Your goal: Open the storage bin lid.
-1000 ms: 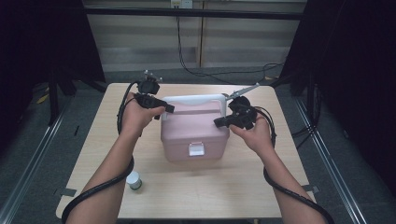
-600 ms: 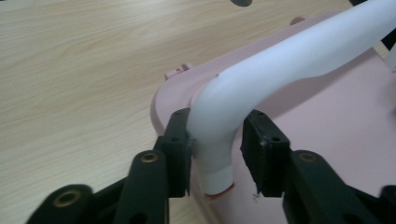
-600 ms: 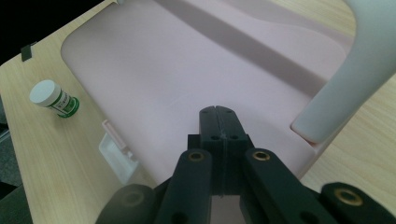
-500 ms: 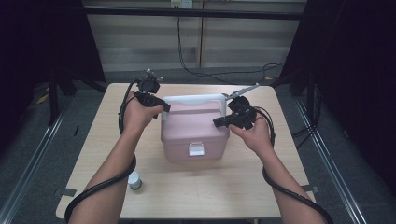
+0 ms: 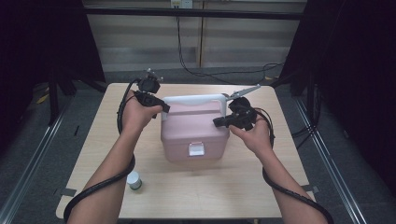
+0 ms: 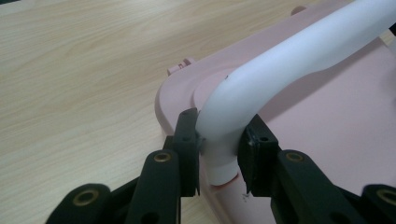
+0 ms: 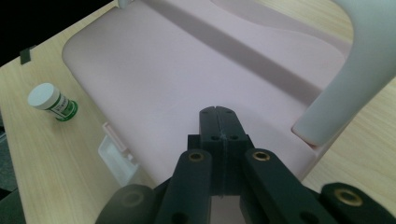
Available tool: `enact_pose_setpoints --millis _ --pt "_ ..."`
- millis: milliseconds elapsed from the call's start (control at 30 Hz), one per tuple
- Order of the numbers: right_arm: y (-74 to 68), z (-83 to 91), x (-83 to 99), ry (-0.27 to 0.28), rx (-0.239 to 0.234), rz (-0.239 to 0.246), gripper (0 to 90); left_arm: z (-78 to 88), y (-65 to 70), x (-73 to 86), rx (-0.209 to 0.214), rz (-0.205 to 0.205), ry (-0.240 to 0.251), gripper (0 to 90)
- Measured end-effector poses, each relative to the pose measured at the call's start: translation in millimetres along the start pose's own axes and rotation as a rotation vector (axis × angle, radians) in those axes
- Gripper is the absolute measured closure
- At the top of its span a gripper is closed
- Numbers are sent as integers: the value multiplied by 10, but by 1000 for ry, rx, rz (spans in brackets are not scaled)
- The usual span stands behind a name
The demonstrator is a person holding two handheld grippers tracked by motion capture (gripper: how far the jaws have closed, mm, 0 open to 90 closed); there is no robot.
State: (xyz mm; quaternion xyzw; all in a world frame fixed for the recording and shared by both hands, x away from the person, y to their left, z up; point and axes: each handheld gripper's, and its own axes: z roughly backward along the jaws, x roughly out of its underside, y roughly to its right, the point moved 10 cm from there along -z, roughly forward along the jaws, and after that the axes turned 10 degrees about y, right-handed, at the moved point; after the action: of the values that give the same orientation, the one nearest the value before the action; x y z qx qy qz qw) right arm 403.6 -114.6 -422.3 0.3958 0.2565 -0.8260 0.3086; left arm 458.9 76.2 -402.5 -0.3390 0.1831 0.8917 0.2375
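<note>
Fingers, left: left gripper (image 6: pixel 218 149) has just been closing; its fingers (image 6: pixel 187 140) now grasp the near end of the white handle (image 6: pixel 289 60), pads against both sides of the leg.
Fingers, right: right gripper (image 7: pixel 218 126) is clenched on nothing, fingers pressed together over the lid at the box's 3 o'clock end.
Worktop: worktop (image 5: pixel 112 154) has wide bare wood toward 6 o'clock; at 12 o'clock, bare wood between box and far edge.
Box: pink box (image 5: pixel 194 130) sits at the middle, latch (image 5: pixel 196 149) facing 6 o'clock, all edges well apart from the worktop's rim.
Handle: white handle (image 5: pixel 196 99) arches along the box's 12 o'clock side, from left gripper (image 5: pixel 159 107) toward right gripper (image 5: pixel 219 122).
Bottle: small white-capped bottle (image 5: pixel 134 180) stands at 7 o'clock of the box, well apart from it, near the left forearm.
High view adds: both forearms, trailing cables.
Left gripper view adds: pads pinching the handle leg where it meets the lid.
Right gripper view adds: green label on the bottle (image 7: pixel 52 102), the far handle leg's foot on the lid.
</note>
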Motion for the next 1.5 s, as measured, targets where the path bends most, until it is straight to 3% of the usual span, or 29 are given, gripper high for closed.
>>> enact_pose_setpoints --millis 533,900,1267,1367,1500 --pt "127 254 91 0 34 23 900 40 3 -28 41 -10 12 713" --pt "354 505 152 7 88 -17 900 96 6 -119 51 -10 32 713" --pt "357 358 342 -49 79 -18 900 126 -6 -169 71 -1 52 715" --pt "322 332 318 -24 59 -24 900 126 -12 -180 70 2 59 715" --pt "309 301 329 -33 46 -24 900 131 -15 -187 75 5 64 715"
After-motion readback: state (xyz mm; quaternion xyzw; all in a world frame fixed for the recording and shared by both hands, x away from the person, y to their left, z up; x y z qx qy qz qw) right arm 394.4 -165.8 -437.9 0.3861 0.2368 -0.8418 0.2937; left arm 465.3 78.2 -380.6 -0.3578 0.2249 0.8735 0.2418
